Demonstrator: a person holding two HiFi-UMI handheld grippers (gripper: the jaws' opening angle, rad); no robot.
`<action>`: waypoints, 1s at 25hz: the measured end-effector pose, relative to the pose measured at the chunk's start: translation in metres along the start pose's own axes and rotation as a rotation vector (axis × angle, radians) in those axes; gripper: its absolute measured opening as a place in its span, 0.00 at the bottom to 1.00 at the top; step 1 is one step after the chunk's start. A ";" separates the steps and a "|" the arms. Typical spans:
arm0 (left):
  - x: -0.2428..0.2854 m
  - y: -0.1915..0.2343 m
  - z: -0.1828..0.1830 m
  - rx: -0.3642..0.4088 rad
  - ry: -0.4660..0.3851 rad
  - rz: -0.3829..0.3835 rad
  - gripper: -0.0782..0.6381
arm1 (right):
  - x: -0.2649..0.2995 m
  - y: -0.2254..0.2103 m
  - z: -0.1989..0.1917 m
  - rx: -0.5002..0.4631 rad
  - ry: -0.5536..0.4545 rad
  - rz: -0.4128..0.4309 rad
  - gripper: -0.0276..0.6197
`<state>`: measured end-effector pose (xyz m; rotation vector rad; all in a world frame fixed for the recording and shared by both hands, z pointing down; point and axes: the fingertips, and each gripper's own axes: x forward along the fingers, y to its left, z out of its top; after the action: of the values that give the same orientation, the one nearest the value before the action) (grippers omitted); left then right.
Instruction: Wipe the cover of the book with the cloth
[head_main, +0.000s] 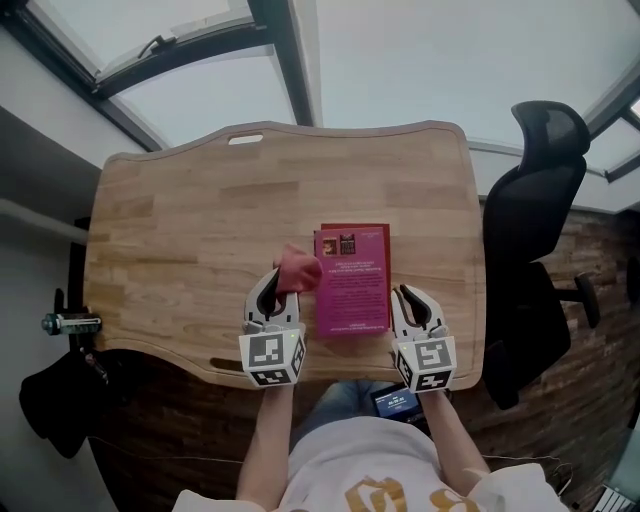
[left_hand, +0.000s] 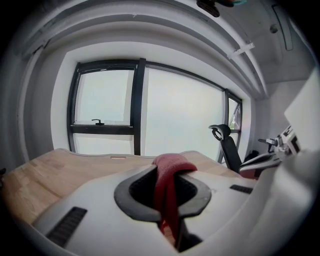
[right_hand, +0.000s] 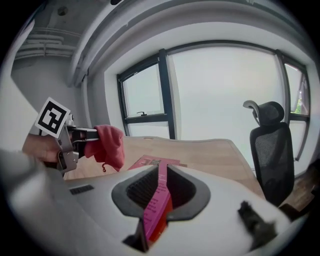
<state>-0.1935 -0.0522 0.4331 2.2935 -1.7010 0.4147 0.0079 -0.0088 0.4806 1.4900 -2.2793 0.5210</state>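
Observation:
A magenta book (head_main: 352, 280) lies on the wooden table (head_main: 180, 240), just right of the middle and near the front edge. My right gripper (head_main: 408, 299) is shut on the book's right edge; in the right gripper view the cover (right_hand: 158, 200) runs edge-on between the jaws. A red cloth (head_main: 297, 268) hangs bunched at the book's left edge, touching its upper left corner. My left gripper (head_main: 272, 286) is shut on the cloth, which rises between the jaws in the left gripper view (left_hand: 169, 185). The right gripper view also shows the left gripper (right_hand: 75, 136) and the cloth (right_hand: 108, 145).
A black office chair (head_main: 535, 230) stands close to the table's right side. Large windows run behind the table's far edge. A dark bag (head_main: 60, 400) and a clamp (head_main: 70, 323) sit off the left front corner. A small screen (head_main: 396, 402) shows at the person's lap.

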 end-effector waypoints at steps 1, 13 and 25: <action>0.000 -0.001 -0.003 0.002 0.005 0.010 0.18 | 0.003 -0.001 -0.005 -0.002 0.013 0.012 0.10; 0.016 -0.017 -0.019 0.017 0.045 0.108 0.18 | 0.037 -0.012 -0.024 0.035 0.048 0.132 0.10; 0.030 -0.026 -0.024 0.030 0.097 0.155 0.18 | 0.053 -0.007 -0.043 0.076 0.119 0.223 0.22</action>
<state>-0.1622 -0.0628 0.4654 2.1318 -1.8413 0.5763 -0.0009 -0.0319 0.5451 1.2092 -2.3670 0.7467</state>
